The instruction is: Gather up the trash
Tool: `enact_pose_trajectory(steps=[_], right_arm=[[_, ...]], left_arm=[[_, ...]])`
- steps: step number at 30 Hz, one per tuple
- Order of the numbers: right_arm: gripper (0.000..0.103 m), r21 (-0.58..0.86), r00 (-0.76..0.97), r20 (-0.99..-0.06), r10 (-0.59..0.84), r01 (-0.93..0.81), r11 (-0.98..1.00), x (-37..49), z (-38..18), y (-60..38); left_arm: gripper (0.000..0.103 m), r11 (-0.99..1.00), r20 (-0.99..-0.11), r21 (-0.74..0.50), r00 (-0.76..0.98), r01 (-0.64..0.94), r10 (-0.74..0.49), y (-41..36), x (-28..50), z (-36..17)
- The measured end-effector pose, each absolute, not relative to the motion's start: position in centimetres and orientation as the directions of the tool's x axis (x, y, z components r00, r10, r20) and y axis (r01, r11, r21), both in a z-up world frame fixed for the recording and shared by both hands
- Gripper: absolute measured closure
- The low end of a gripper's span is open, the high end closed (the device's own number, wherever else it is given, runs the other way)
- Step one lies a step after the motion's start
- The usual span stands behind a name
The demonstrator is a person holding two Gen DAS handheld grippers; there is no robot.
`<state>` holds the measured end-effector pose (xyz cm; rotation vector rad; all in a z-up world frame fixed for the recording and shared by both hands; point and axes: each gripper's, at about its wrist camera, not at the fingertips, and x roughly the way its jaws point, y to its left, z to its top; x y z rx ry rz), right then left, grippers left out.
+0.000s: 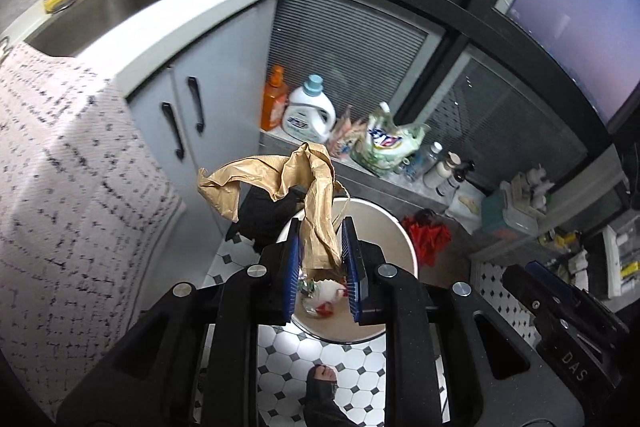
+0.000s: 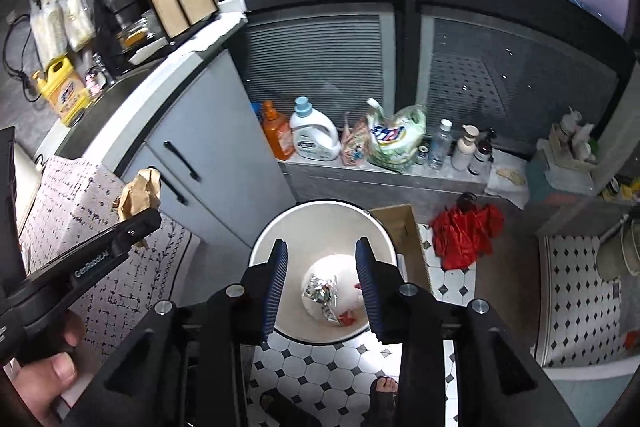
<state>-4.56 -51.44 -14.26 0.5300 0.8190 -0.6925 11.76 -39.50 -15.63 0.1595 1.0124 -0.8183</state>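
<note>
My left gripper (image 1: pixel 320 247) is shut on a crumpled brown paper bag (image 1: pixel 280 183) and holds it over the white trash bin (image 1: pixel 404 239) on the tiled floor. The bag also shows in the right wrist view (image 2: pixel 138 193), at the tip of the left gripper (image 2: pixel 136 223). My right gripper (image 2: pixel 322 267) is open and empty above the same white trash bin (image 2: pixel 280 231). Crumpled foil (image 2: pixel 322 293) and red and white scraps lie at the bin's bottom.
A white cabinet with black handles (image 2: pixel 192 155) and a sink counter stand left of the bin. A ledge holds detergent bottles (image 2: pixel 312 135) and bags. A red cloth (image 2: pixel 466 231) and a cardboard box (image 2: pixel 406 235) lie right of the bin. My feet are below.
</note>
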Motion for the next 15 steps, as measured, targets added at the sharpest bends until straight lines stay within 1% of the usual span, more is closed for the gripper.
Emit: enact_pose_trajectory(steps=[11,13,15], right_arm=[[0.067,0.124,0.432,-0.809,-0.398,0.789,0.602,-8.3,-14.6,-53.0],[0.066,0.127,0.426,-0.812,-0.399,0.796,0.592,-8.9,-14.7,-53.3],[0.067,0.130,0.422,-0.814,-0.399,0.802,0.583,-9.4,-14.9,-53.5]], left_arm=[[0.081,0.592,-0.809,-0.301,0.129,0.747,-0.574,-45.2,8.8,-17.4],[0.080,0.586,-0.815,-0.303,0.115,0.751,-0.568,-45.9,8.6,-17.7],[0.075,0.581,-0.818,-0.314,0.097,0.751,-0.567,-46.3,8.4,-18.0]])
